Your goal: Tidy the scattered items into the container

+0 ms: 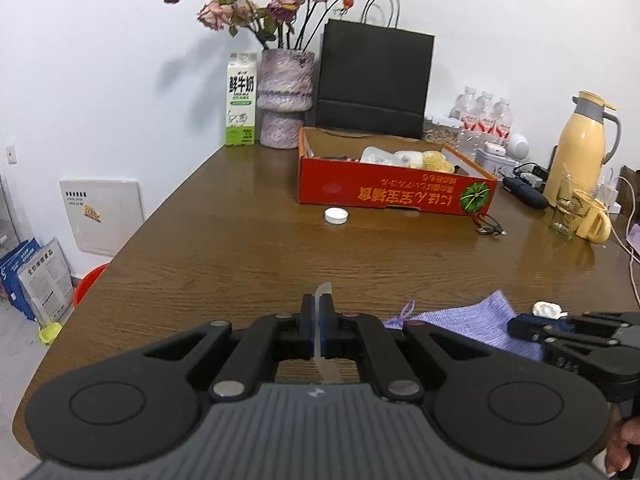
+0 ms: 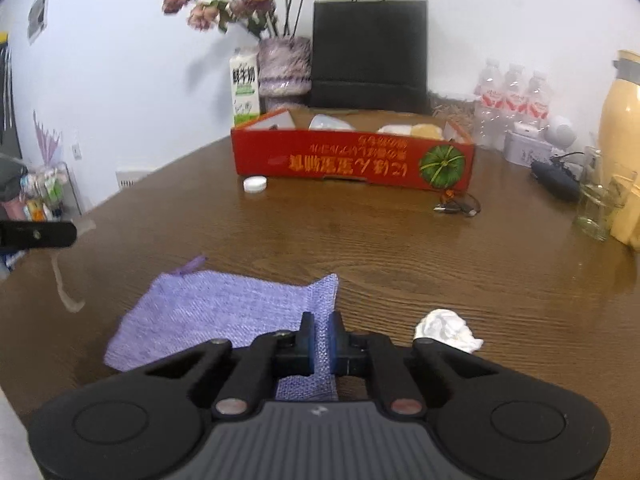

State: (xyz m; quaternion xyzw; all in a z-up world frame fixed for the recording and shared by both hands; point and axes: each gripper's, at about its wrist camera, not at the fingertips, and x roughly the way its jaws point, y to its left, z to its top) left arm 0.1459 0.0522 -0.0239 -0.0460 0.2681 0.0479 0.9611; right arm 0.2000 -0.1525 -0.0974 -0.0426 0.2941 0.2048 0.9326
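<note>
My left gripper (image 1: 320, 312) is shut on a thin clear plastic strip (image 1: 323, 292), held just above the wooden table (image 1: 248, 256). In the right wrist view the same strip (image 2: 64, 292) hangs from the left gripper (image 2: 68, 234) at the far left. My right gripper (image 2: 320, 340) is shut on the near right edge of a purple knitted cloth (image 2: 208, 304) lying flat on the table. A crumpled white tissue (image 2: 444, 332) lies just right of it. The red cardboard box (image 2: 352, 160) stands farther back with several items inside. A white cap (image 2: 255, 184) sits at its front left.
Behind the box stand a milk carton (image 1: 241, 100), a vase of dried roses (image 1: 285, 100) and a black paper bag (image 1: 374, 80). Water bottles (image 1: 486, 114), a yellow jug (image 1: 582, 144), a glass (image 1: 568, 208) and a mug crowd the right. A small cable (image 1: 488, 226) lies by the box's front right corner.
</note>
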